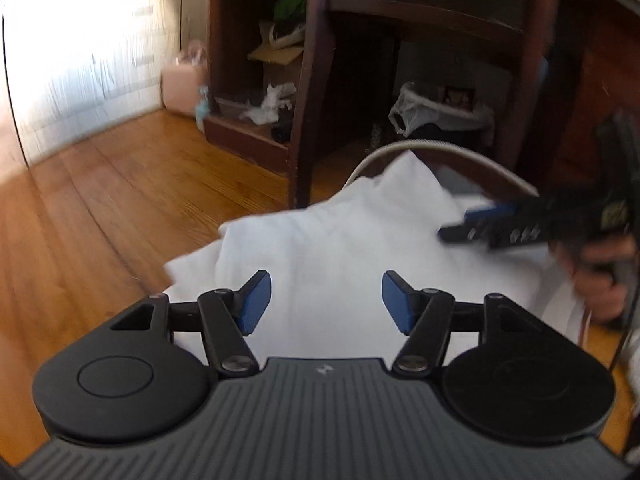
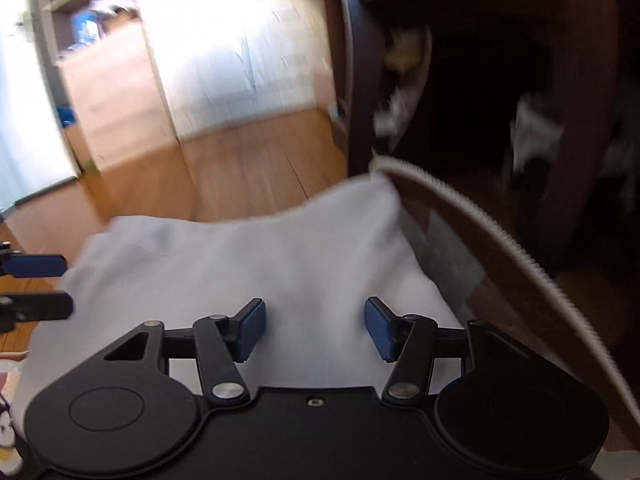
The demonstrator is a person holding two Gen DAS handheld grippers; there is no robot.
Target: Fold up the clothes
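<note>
A white garment (image 1: 332,248) lies folded on a brown round mat with a pale corded edge (image 1: 460,150). My left gripper (image 1: 326,300) is open and empty just above the garment's near part. My right gripper (image 1: 460,224) comes in from the right over the garment's far right side, held in a hand. In the right wrist view the garment (image 2: 248,264) lies ahead, my right gripper (image 2: 315,330) is open and empty over it, and the left gripper's (image 2: 60,284) fingers (image 2: 36,266) show open at the left edge.
Wooden floor (image 1: 100,216) stretches to the left. A dark wooden chair leg (image 1: 308,120) and dark shelving with cluttered bags (image 1: 272,108) stand behind the mat. The mat's rim (image 2: 500,232) curves along the right. A pink bag (image 1: 182,84) stands by the wall.
</note>
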